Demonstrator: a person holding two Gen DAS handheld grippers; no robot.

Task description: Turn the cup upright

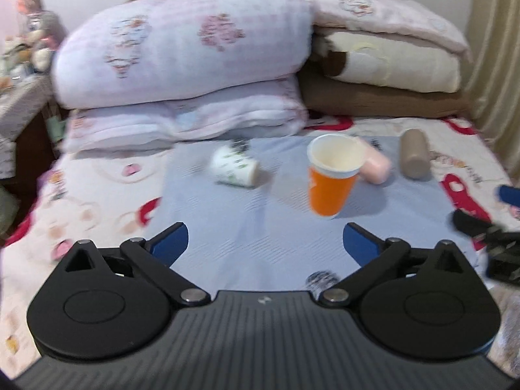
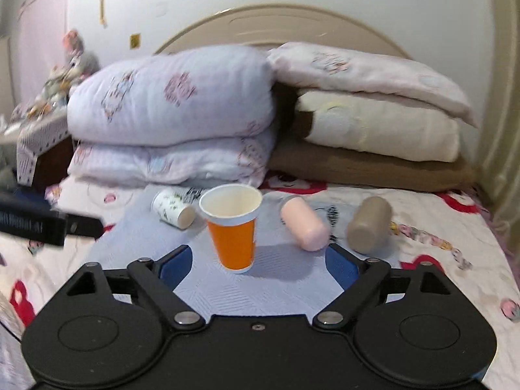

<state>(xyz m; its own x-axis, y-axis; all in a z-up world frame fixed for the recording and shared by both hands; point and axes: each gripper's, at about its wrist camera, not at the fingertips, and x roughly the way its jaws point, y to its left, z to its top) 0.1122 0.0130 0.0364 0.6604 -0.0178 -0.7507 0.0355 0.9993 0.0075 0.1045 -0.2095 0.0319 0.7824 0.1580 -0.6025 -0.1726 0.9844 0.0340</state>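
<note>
The orange cup [image 2: 232, 227] stands upright, mouth up, at centre frame in the right wrist view, on the pale blue mat [image 2: 260, 292] spread over the bed. Three others lie on their sides: the white patterned cup [image 2: 172, 208] to the left of centre, the pink cup [image 2: 304, 224] and the brown cup [image 2: 369, 222] to the right. The right gripper [image 2: 258, 261] has its tongs wide and empty, just short of the orange cup. The left gripper [image 1: 265, 242] is likewise wide and empty, lower centre of its own view. Assessed hazards: bedding under the mat is soft, so a nudge from either finger could topple the standing cup; the lying cups would probably roll if pushed, and thin walls may crush under a hard squeeze. Motion blur limits finer detail.
</note>
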